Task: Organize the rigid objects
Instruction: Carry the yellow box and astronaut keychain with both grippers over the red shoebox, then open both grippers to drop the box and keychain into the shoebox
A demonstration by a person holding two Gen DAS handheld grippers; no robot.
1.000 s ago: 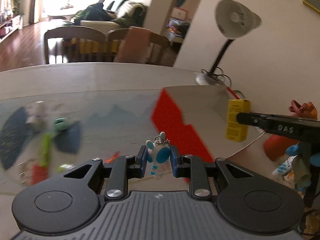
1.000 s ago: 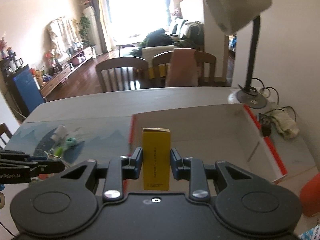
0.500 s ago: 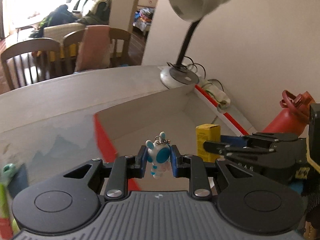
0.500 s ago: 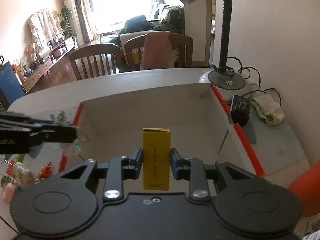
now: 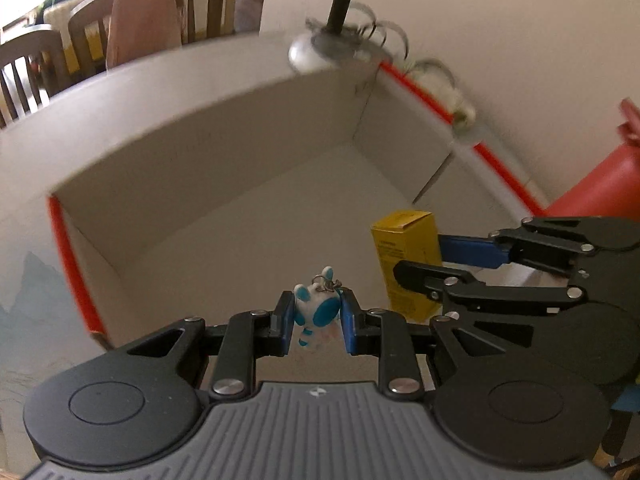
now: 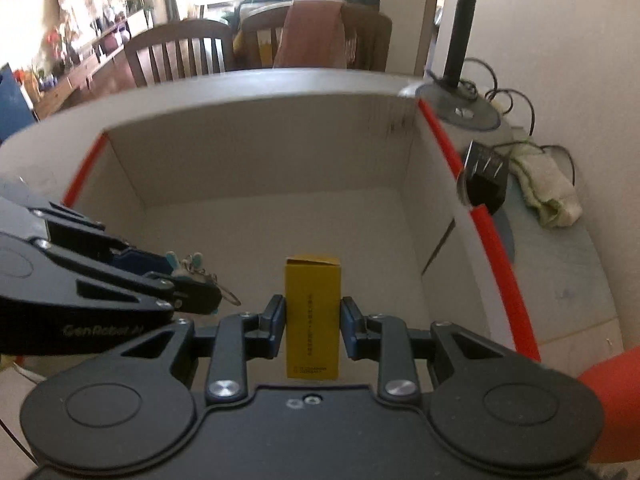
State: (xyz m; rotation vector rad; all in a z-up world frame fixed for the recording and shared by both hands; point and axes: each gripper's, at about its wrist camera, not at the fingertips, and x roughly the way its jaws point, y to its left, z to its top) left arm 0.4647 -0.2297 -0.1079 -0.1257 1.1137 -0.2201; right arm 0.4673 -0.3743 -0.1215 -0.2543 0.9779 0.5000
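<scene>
My left gripper point(image 5: 316, 322) is shut on a small white-and-blue rabbit keychain point(image 5: 316, 312), held over the open white cardboard box point(image 5: 208, 148) with red edges. In the right wrist view that left gripper point(image 6: 192, 280) comes in from the left with the keychain point(image 6: 188, 266) at its tip. My right gripper point(image 6: 313, 322) is shut on an upright yellow carton point(image 6: 313, 316) and also hangs inside the box point(image 6: 256, 148). From the left wrist camera, the right gripper point(image 5: 420, 256) reaches in from the right, gripping the yellow carton point(image 5: 406, 256).
A desk lamp base point(image 6: 460, 108) with cables stands behind the box's far right corner. A black adapter point(image 6: 486, 176) and a pale cloth point(image 6: 548, 192) lie to the right of the box. A red object point(image 5: 600, 184) sits at the right. Wooden chairs point(image 6: 180, 50) stand beyond the table.
Both grippers have moved forward and down over the box, each keeping its object. The left one swung right from the table's scattered items to beside the right gripper.
</scene>
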